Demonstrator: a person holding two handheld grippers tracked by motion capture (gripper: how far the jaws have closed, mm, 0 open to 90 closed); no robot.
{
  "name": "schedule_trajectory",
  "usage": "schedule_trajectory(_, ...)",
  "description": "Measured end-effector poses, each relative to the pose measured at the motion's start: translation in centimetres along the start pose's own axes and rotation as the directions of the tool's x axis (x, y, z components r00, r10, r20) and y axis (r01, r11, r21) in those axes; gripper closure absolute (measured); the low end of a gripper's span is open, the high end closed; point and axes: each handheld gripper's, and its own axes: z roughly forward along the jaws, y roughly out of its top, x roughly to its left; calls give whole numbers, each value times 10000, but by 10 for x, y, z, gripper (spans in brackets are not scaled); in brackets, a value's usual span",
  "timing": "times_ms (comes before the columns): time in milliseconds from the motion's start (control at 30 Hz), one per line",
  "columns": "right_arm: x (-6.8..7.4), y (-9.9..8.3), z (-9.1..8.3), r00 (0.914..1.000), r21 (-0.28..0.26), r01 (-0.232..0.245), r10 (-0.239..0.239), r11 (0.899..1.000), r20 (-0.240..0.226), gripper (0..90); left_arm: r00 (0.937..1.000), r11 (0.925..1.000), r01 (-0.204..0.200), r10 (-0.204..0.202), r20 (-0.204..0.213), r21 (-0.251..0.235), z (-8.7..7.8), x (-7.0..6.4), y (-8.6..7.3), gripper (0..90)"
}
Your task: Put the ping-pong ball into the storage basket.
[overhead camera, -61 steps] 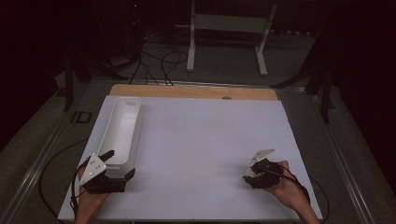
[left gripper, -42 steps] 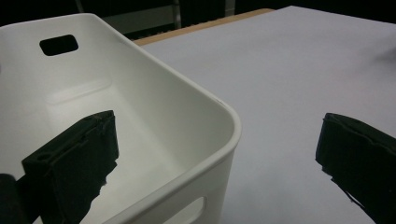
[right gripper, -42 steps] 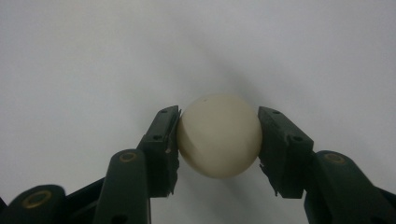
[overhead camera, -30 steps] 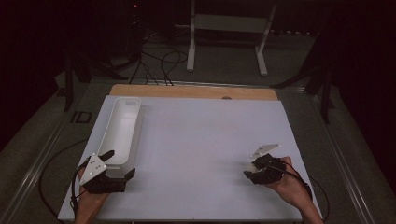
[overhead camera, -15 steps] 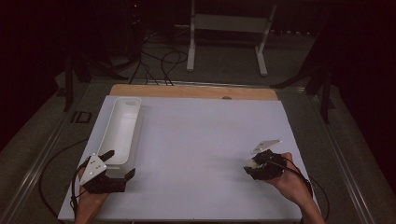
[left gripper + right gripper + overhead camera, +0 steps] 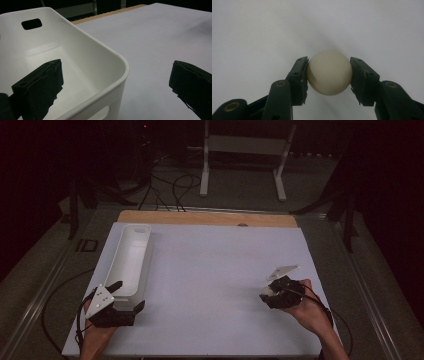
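The right gripper clamps a cream ball between both jaws (each pad pressed to a side) just above the white table, near its right edge. The left gripper stands wide apart, straddling the near end wall of the long white bin, holding nothing.

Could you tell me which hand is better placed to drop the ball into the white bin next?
Probably the right: its claw is already shut on the cream ball. The left claw is open, straddling the near wall of the white bin, and carries nothing.
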Motion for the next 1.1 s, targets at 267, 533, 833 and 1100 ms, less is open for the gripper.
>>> schedule_trajectory(267, -3, 9, -2, 10000, 34, -12, 11, 10000, 88, 501, 10000, 10000, -5, 5, 7, 2, 0, 0, 0, 0)
schedule_trajectory(533, -6, 18, -3, 9998, -10, 39, -38, 10000, 184, 502, 10000, 10000, -4, 4, 13, 1, 0, 0, 0, 0)
schedule_trajectory(833, -10, 26, -4, 9997, -32, 125, -124, 9999, 224, 502, 10000, 10000, -2, 2, 12, -7, 0, 0, 0, 0)
schedule_trajectory(1100, -11, 34, -3, 9995, -65, 240, -238, 9997, 230, 502, 10000, 10000, -8, 8, 24, -9, 0, 0, 0, 0)
